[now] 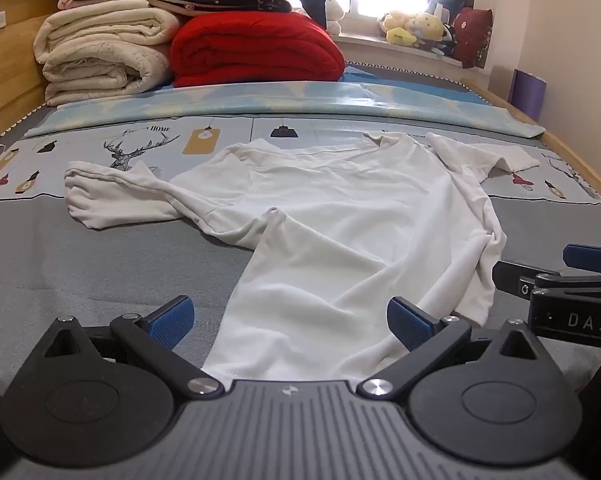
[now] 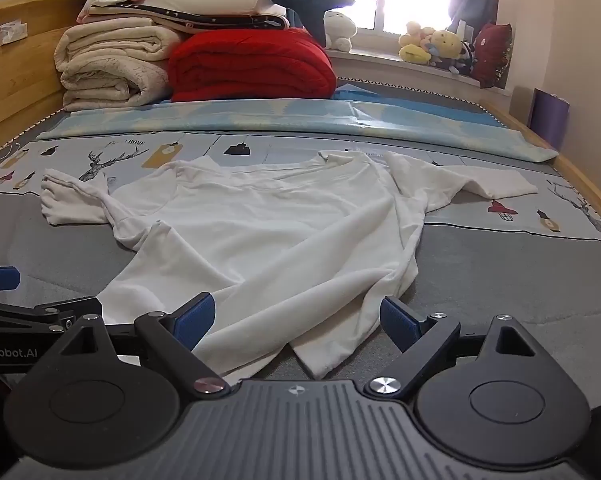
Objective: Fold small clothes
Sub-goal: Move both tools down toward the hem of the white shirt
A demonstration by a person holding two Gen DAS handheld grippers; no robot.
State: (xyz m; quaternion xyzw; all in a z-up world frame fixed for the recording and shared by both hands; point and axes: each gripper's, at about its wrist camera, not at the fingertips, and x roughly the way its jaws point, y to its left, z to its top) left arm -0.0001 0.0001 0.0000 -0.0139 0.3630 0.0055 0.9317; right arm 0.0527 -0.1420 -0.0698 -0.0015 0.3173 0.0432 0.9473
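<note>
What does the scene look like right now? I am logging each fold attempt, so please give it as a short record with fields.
surface: bed with grey and patterned cover
garment: white T-shirt, spread out, wrinkled, not yet folded
sleeves: both spread outward
hem: nearest the cameras, rumpled
left gripper: jaws open, shirt hem between them, not clamped
right gripper: jaws open over the hem corner
background: red blanket, cream blankets, plush toys on the windowsill

Ahead of your tongs, far end of bed: red blanket (image 1: 256,50); cream blankets (image 1: 100,56) stacked to its left; plush toys (image 1: 414,28) on the windowsill, far right; purple bin (image 2: 548,114) beyond them
</note>
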